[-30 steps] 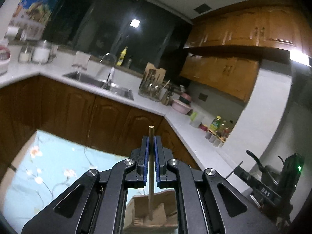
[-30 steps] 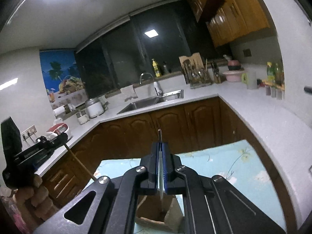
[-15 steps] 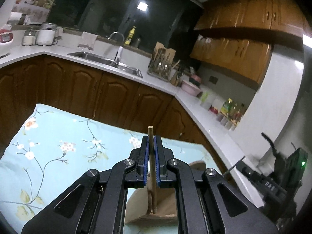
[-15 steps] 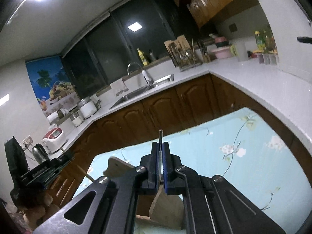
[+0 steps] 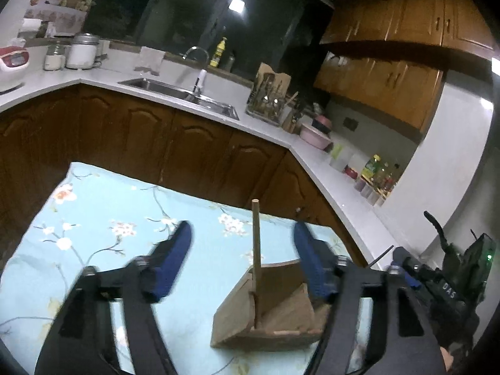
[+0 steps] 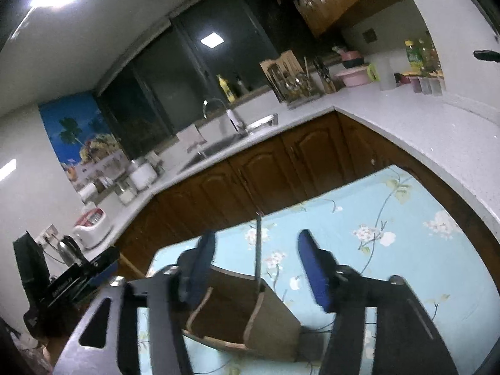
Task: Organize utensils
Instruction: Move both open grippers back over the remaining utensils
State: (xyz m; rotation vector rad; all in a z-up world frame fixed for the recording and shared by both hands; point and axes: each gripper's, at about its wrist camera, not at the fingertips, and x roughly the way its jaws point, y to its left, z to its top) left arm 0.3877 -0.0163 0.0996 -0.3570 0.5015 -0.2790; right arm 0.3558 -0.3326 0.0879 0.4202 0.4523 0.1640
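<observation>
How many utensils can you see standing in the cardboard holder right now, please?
2: a wooden stick stands between the open left gripper's fingers, and a thin metal utensil between the open right gripper's, both in the cardboard holder. Others may be hidden inside.

A pale blue floral tablecloth (image 5: 103, 234) spreads across the foreground, brown wooden cabinets (image 5: 131, 137) running behind it under a white countertop (image 6: 406, 115); a steel sink (image 5: 175, 89) with a curved tap (image 5: 197, 54) sits below the dark window (image 6: 175, 78), a yellow bottle (image 5: 217, 52) on the ledge. Further along the counter, a pink bowl (image 5: 315, 136); a white pot (image 5: 82, 51) stands near a tropical poster (image 6: 84, 137).
</observation>
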